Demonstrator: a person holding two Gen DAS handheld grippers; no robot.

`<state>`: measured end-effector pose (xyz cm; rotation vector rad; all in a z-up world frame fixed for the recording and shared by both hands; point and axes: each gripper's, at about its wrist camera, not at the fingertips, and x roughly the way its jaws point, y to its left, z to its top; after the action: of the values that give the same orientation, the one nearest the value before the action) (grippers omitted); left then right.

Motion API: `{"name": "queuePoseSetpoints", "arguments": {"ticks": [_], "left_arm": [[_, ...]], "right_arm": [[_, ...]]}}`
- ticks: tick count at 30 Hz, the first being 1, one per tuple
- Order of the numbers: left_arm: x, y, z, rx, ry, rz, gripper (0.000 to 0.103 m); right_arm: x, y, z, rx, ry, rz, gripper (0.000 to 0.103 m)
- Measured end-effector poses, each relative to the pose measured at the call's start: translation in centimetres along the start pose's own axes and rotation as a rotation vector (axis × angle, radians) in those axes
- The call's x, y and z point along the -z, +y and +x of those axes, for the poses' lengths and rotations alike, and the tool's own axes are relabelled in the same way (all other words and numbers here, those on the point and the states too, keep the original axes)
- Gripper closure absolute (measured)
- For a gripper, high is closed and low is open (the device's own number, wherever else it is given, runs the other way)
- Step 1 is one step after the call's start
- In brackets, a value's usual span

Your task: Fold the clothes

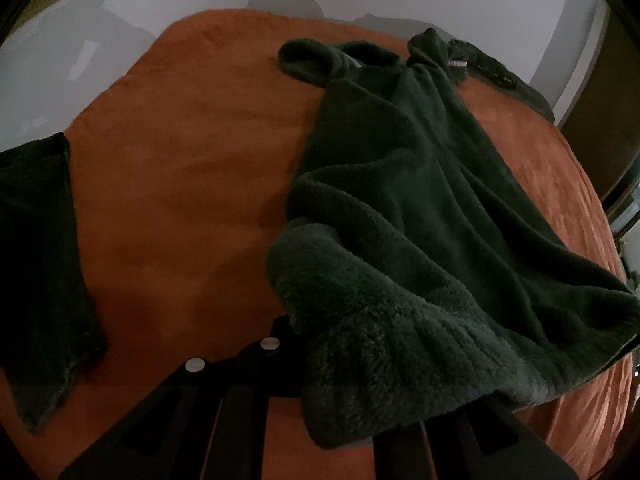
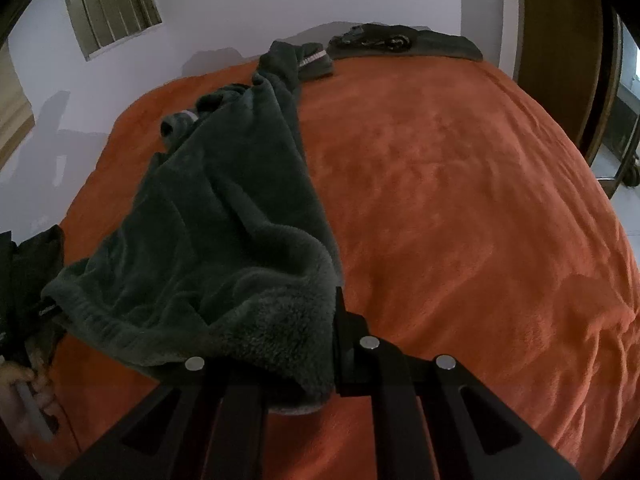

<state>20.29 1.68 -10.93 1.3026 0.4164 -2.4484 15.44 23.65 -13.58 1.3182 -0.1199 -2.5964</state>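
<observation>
The left tongs (image 1: 344, 364) are pinching one bottom corner of the dark green fleece garment (image 1: 420, 208); its thick ribbed hem bunches over the right-hand finger and hides it, while the other finger (image 1: 280, 344) shows bare beside the cloth. The right tongs (image 2: 304, 356) are pinching the other corner of the same hem: fleece drapes over the left-hand finger and is pressed against the right-hand one (image 2: 352, 344).

Between the two grips the hem is lifted off the bed (image 2: 460, 200), and the garment runs away from the tongs in long folds toward the far edge of the bed, where its collar end with a pale striped label (image 2: 312, 59) lies crumpled on the orange blanket.

A second dark cloth (image 1: 40, 264) lies flat near the bed's left edge, well apart from the held garment. At the far right corner of the bed sits a grey folded piece (image 2: 444, 46) with a black strap-like item (image 2: 372, 38) on top; what that is cannot be told.

At the lower left of the right wrist view, a hand (image 2: 28, 388) grips a pale handle.
</observation>
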Motion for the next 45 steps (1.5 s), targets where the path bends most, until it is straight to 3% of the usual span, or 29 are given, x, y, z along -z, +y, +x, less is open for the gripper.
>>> {"name": "queuePoseSetpoints", "arguments": {"ticks": [7,12,45], "left_arm": [[-0.3,-0.3,0.1,-0.028,-0.002,0.023,0.094],[-0.3,0.3,0.0,0.009,-0.009,-0.002,0.094],[-0.9,0.7,0.8,0.021,0.013,-0.046,0.094]], "right_arm": [[0.1,0.2,-0.1,-0.006,0.009,-0.001,0.096],[0.0,0.4,0.0,-0.004,0.009,-0.003,0.096],[-0.5,-0.6,0.8,-0.023,0.039,0.028,0.096]]}}
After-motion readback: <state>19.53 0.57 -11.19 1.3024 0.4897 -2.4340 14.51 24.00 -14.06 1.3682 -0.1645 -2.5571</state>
